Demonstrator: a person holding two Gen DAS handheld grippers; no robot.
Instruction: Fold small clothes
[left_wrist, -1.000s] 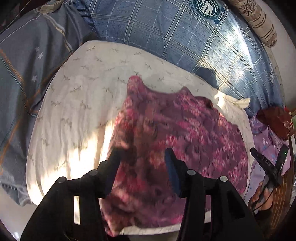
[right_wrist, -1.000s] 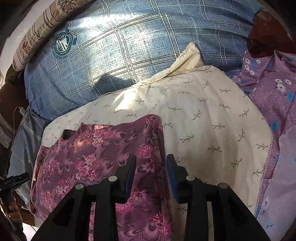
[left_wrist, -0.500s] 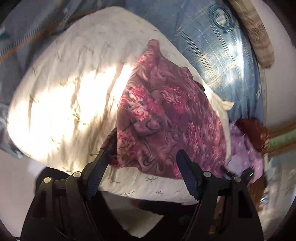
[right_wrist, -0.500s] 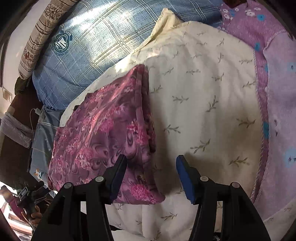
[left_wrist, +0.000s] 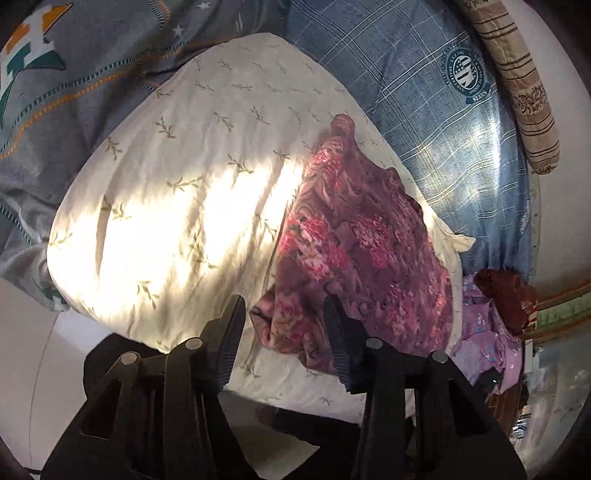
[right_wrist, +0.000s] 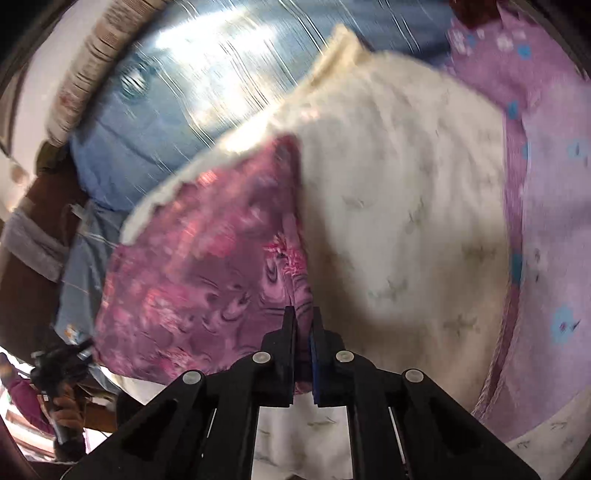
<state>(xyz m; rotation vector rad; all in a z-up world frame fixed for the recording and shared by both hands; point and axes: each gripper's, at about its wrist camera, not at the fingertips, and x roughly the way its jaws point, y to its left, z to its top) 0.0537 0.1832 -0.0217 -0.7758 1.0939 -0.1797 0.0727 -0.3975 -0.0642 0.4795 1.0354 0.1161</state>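
Observation:
A magenta floral garment lies folded on a cream pillow with leaf print. My left gripper is open, its fingers straddling the garment's near left corner just above the pillow. In the right wrist view the same garment lies to the left on the pillow. My right gripper is shut on the garment's near right edge. The right view is blurred by motion.
A blue plaid bedcover lies behind the pillow, a grey patterned blanket to the left. Lilac flowered clothes lie right of the pillow, also seen in the left view. A striped bolster is at the back.
My right gripper has closed on the garment's near right edge. My left gripper stayed open and has settled around the garment's near left corner.

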